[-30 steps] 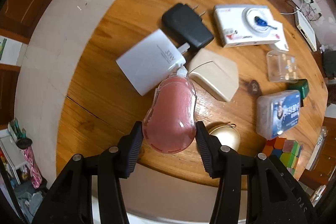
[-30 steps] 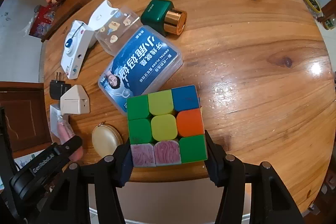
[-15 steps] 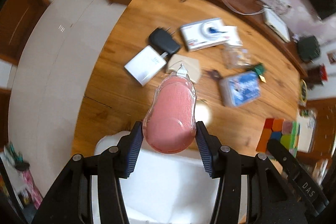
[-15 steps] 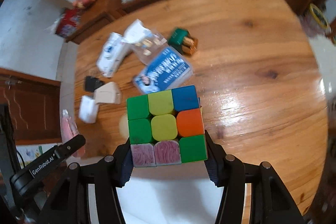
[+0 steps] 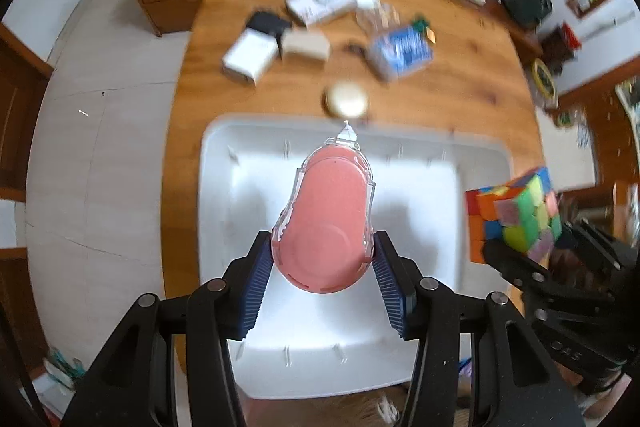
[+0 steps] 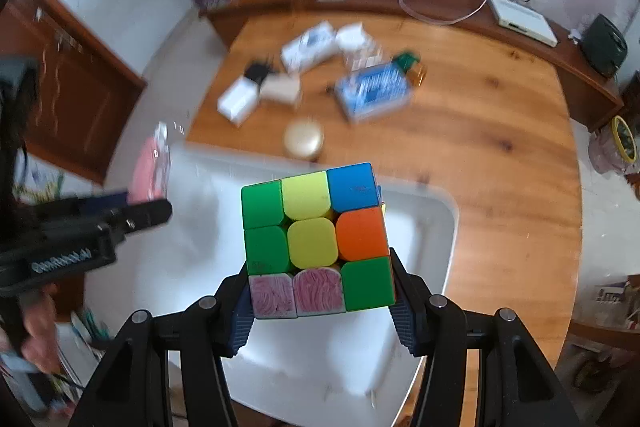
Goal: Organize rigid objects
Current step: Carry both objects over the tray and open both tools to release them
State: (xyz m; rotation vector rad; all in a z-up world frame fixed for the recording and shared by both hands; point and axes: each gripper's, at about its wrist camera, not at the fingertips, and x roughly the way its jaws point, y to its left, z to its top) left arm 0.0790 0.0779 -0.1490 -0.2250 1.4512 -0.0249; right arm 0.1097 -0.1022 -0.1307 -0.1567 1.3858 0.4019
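My left gripper is shut on a pink correction-tape dispenser in a clear shell and holds it above a white bin at the table's near edge. My right gripper is shut on a colourful puzzle cube and holds it above the same white bin. The cube and right gripper show at the right of the left wrist view. The pink dispenser and left gripper show at the left of the right wrist view.
On the round wooden table beyond the bin lie a gold round case, a white box, a beige box, a black adapter, a blue-labelled box and a white camera box. A sideboard runs behind.
Both grippers have pulled back and risen from over the table with their objects. The white bin has come into view beneath them.
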